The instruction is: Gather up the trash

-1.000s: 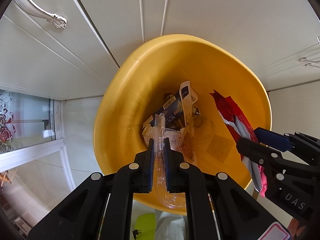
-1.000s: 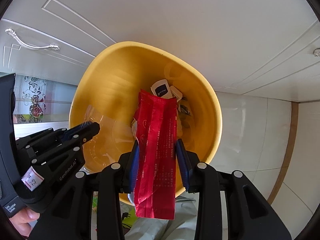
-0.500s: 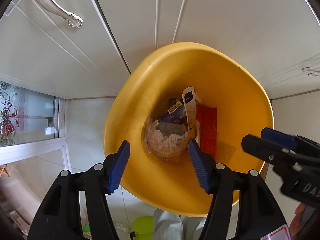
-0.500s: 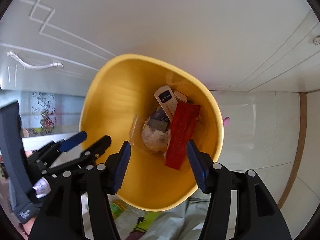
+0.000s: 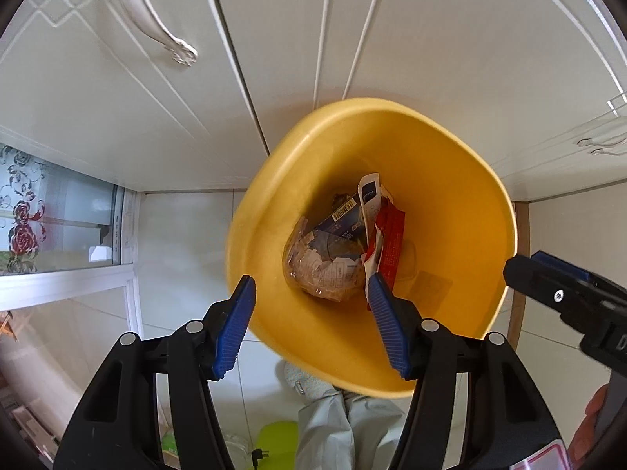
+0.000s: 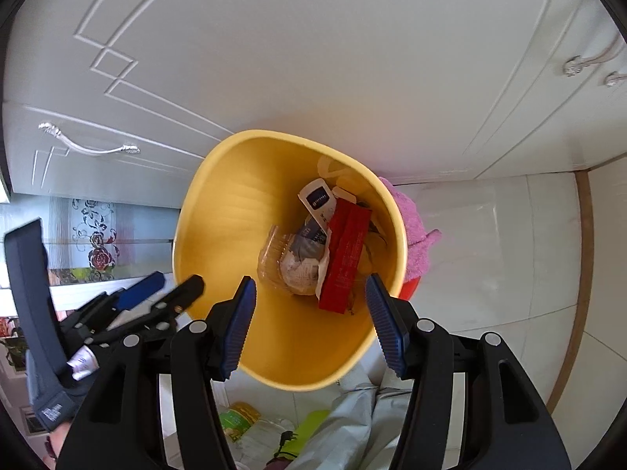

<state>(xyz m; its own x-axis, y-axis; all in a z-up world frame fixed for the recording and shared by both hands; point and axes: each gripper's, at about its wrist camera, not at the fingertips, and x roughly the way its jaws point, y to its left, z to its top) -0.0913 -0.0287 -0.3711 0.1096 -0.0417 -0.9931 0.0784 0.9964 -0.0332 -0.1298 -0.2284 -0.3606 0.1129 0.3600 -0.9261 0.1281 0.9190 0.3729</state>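
A yellow bin point(image 5: 462, 180) point(image 6: 219, 211) stands on the floor below both grippers. Inside lie a red wrapper point(image 5: 392, 239) point(image 6: 345, 250), a clear plastic tray point(image 5: 313, 270) point(image 6: 272, 258), a blue and white carton point(image 5: 345, 219) point(image 6: 319, 199) and other scraps. My left gripper point(image 5: 311, 321) is open and empty above the bin's near rim. My right gripper point(image 6: 309, 317) is open and empty above the bin; it also shows at the right edge of the left wrist view point(image 5: 564, 297).
White cabinet doors with silver handles point(image 5: 156, 31) point(image 6: 90, 149) stand behind the bin. A pink cloth point(image 6: 415, 235) lies beside the bin on the white tiled floor point(image 6: 501, 258). A floral glass panel point(image 5: 27, 211) is at left. Light trousers point(image 5: 345, 427) show below.
Both grippers opened and let go: the clear tray and the red wrapper dropped into the bin. Both grippers have since risen away from the bin.
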